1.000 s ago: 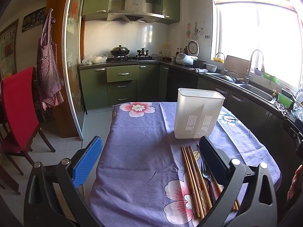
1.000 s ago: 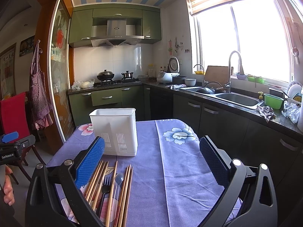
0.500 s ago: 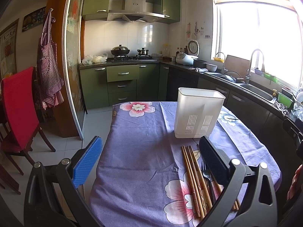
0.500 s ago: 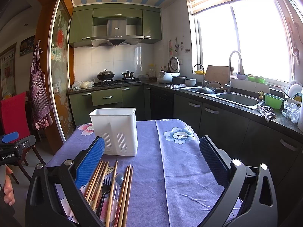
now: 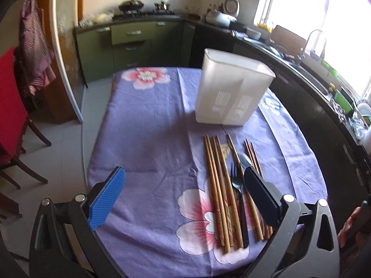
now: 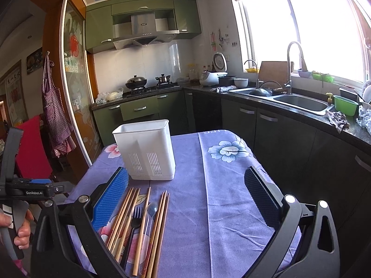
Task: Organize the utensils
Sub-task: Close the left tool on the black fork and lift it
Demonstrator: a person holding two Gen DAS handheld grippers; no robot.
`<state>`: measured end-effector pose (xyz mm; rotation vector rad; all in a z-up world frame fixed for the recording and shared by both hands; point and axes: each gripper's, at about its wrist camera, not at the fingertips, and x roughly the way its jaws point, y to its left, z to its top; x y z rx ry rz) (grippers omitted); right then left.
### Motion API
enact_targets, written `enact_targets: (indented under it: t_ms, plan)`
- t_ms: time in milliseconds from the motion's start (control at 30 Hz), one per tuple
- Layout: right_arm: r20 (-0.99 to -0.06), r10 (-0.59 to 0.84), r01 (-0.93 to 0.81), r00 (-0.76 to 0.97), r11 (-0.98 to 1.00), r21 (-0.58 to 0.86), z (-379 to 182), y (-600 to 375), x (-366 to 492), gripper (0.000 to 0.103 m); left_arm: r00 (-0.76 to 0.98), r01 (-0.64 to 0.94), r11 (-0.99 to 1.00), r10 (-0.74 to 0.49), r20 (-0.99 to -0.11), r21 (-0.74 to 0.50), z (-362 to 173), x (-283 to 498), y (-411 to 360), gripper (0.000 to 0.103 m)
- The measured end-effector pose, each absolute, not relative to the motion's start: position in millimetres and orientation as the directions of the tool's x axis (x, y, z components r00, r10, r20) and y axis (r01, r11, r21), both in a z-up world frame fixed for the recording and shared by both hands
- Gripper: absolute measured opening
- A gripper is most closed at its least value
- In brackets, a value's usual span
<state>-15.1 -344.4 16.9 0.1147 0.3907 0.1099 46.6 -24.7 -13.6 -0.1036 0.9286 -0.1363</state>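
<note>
While both sets of fingers stand spread wide with nothing between them, the left gripper (image 5: 183, 199) has tipped fwd and down vs. half a sec ago: its view now looks onto the table instead of across the kitchen, and the utensil pile sits closer under it. The right gripper (image 6: 186, 197) hasn't shifted; same view as before, released and idle above the cloth.

Judgement: the left is starting its approach for a first pick, so the task is at its very beginning, nothing sorted yet.

Just past the left gripper's right finger (image 5: 260, 197), the utensils lie in a loose bundle on the purple floral tablecloth (image 5: 150, 139): wooden chopsticks (image 5: 215, 180) roughly parallel, a black fork (image 5: 237, 192) among them, and a spoon (image 5: 245, 161) w/ a pale bowl beside the fork, handle partly hidden by the finger. From the right wrist view the same bundle lies at lower left, partly behind the blue pad (image 6: 111, 199), so it's off-centre for that gripper.

Beyond the pile, near but not touching, stands the white utensil holder (image 5: 234, 92), upright, slotted at the base, w/ what looks like a divider making two compartments. Its inside can't be seen from either view; no handles stick up over the rim, so it's prob. empty.
</note>
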Motion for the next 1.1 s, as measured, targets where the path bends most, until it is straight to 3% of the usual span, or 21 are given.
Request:
enact_targets:
  t_ms: [167,233,267,400,567,1100]
  plan:
    - [-0.401,0.124,-0.074,0.908,0.988,0.138,12,-355,-8,0.099,0.338,0.149,0.951,-0.305,-0.890,-0.270,-48,76,-66,0.096]
    - [-0.407,0.120,-0.070,0.905,0.988,0.135,9,-357,-7,0.099,0.270,0.158,0.945,-0.319,-0.908,-0.285,-59,81,-84,0.090]
    - [-0.411,0.119,-0.069,0.904,0.988,0.135,8,-358,-6,0.099,0.235,0.163,0.943,-0.321,-0.917,-0.289,-66,83,-93,0.081]
    - [-0.420,0.120,-0.073,0.900,0.989,0.126,4,-359,-6,0.099,0.120,0.157,0.942,-0.315,-0.941,-0.296,-90,89,-120,0.061]
    - [-0.425,0.128,-0.078,0.896,0.988,0.134,-3,-362,-6,0.099,0.086,0.155,0.955,-0.268,-0.960,-0.253,-105,94,-136,0.015]
    - [-0.431,0.142,-0.078,0.891,0.983,0.164,-9,-368,-8,0.099,0.093,0.116,0.985,-0.140,-0.986,-0.129,-124,106,-140,0.011]
